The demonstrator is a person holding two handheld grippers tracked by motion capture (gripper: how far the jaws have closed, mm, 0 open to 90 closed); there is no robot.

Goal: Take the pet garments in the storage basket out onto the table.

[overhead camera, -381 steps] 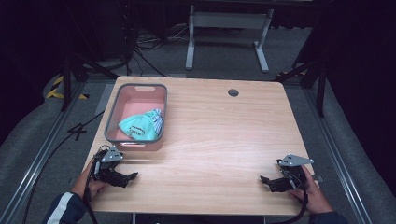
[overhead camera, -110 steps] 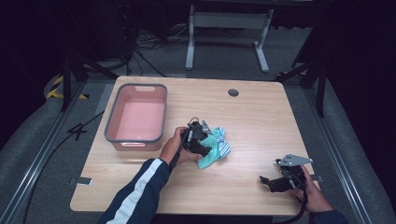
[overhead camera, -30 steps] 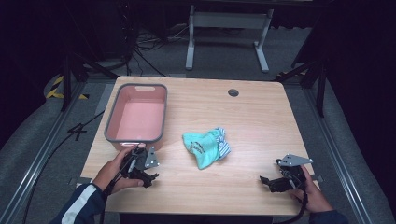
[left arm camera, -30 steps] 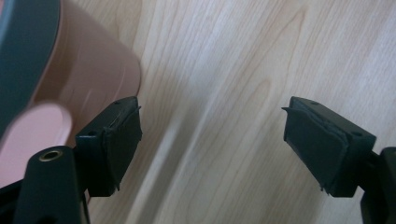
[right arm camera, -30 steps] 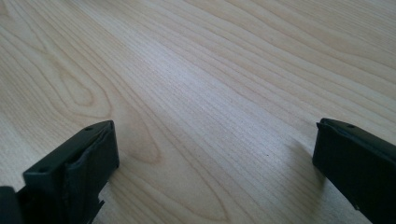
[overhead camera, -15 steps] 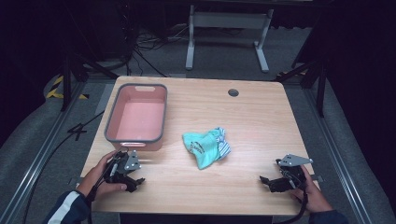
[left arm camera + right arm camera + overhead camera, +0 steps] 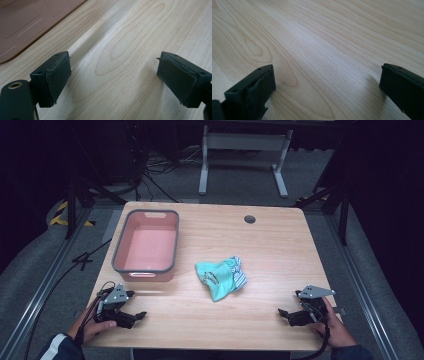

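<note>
A crumpled teal cloth [image 7: 221, 277] with a striped part lies in the middle of the wooden table [image 7: 260, 245]. A pink bin [image 7: 146, 245] with a grey rim stands empty at the back left. My left gripper [image 7: 135, 317] rests low at the table's front left corner, well left of the cloth; its jaws have just been opening and stand open with bare wood between them [image 7: 113, 75]. At the front right corner my right gripper [image 7: 286, 315] is open too, nothing between its fingers [image 7: 327, 85].
A round cable hole [image 7: 249, 219] sits near the table's back edge. The pink bin's corner [image 7: 22, 25] shows close by in the left gripper view. Metal rails and cables run along the floor on both sides, and a stand's legs [image 7: 240, 165] are behind the table.
The left hand has drawn back toward the front left corner and sunk nearer the tabletop. The cloth, the bin and the right hand have stayed where they were.
</note>
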